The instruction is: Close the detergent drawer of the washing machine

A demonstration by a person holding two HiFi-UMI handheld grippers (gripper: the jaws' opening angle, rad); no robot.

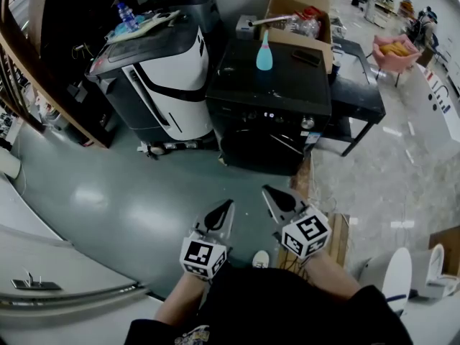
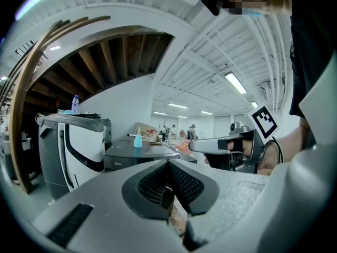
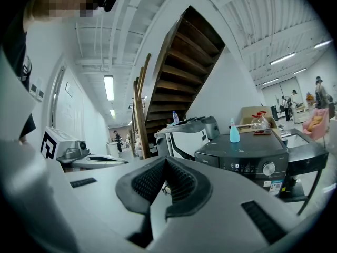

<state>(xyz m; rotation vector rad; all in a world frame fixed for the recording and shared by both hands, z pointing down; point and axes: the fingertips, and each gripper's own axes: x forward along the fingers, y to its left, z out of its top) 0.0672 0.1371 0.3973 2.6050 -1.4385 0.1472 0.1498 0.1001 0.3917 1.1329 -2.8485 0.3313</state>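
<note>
Standing back, both tongs pinched shut on nothing: left gripper [image 1: 224,213] at 7 o'clock, right gripper [image 1: 277,200] at 5. The washing machine [image 1: 269,99] sits at 12, well apart from me. Its detergent drawer [image 3: 210,162] looks flush with the panel, but it's too small to be sure. Either it's home already, or it's slightly proud and wants a push.

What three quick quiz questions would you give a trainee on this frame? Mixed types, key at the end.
1. True or false: the left hand-held gripper is touching the black washing machine.
2. What stands on top of the washing machine? A: a blue bottle. B: a red mug. C: a folded towel.
3. Fill in: the jaws of the right hand-held gripper are ____, with nothing between them.

Key: 1 false, it is well short of the machine; 2 A; 3 shut.
</note>
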